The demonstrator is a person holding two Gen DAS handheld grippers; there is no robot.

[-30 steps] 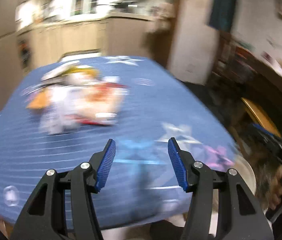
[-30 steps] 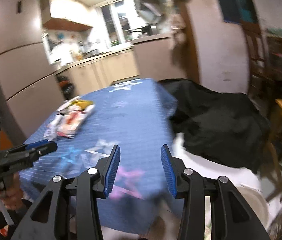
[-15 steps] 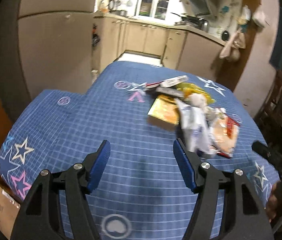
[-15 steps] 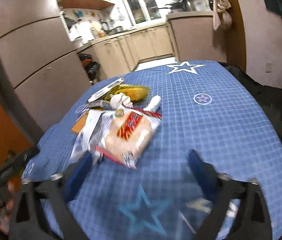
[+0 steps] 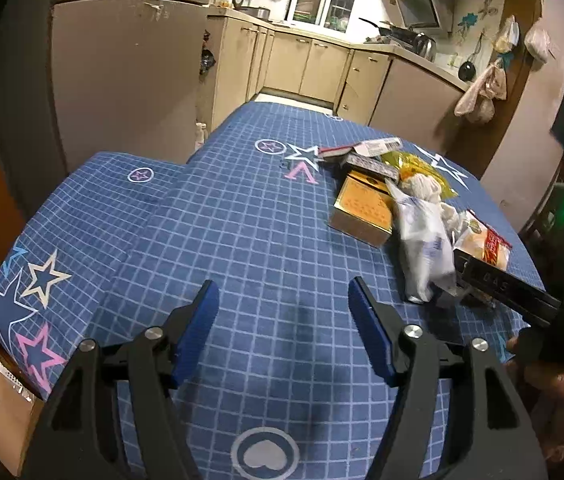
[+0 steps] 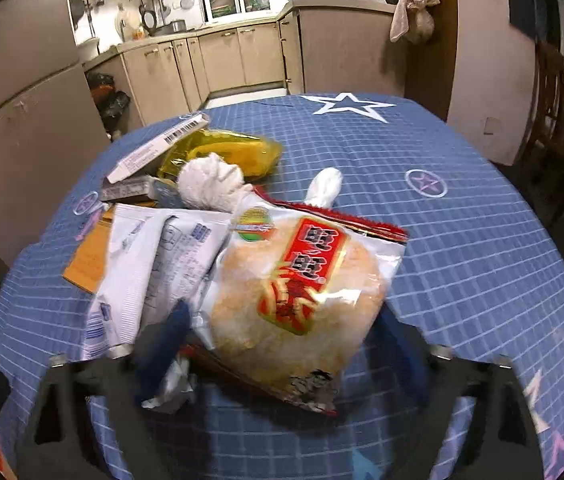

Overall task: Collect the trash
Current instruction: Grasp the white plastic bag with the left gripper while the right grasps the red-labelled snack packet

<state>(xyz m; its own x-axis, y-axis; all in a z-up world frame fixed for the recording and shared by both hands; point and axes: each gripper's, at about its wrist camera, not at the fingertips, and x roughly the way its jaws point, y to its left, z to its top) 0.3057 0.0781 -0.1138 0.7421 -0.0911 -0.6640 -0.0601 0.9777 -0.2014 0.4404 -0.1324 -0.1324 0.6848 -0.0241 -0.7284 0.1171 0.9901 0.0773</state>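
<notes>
Desk (image 5: 242, 240) under a blue grid cloth with stars; kitchen cabinets (image 5: 314, 64) behind it.

Trash lies in one heap on the desk, to the right in the left wrist view and filling the centre of the right wrist view. Largest piece: snack bag (image 6: 298, 292), clear with a red label, lying on top at the near end of the heap. Beside it on the left, a white printed wrapper (image 6: 150, 260), overlapping an orange flat box (image 6: 88, 258). Behind these, a yellow bag (image 6: 234, 152), a white crumpled tissue (image 6: 210, 180), and a long white carton with a barcode (image 6: 158, 148) at the far edge.

Right tool (image 6: 282, 344): blurred, jaws closing, one finger on each side of the near end of the snack bag. Bag sits between the fingers; no pad visibly presses on it.

Left tool (image 5: 282, 320): jaws opening, nothing between them, over bare cloth. The heap lies ahead and to its right, apart from it.

A hand (image 5: 558, 392) carrying the right tool shows at the right edge of the left wrist view.
</notes>
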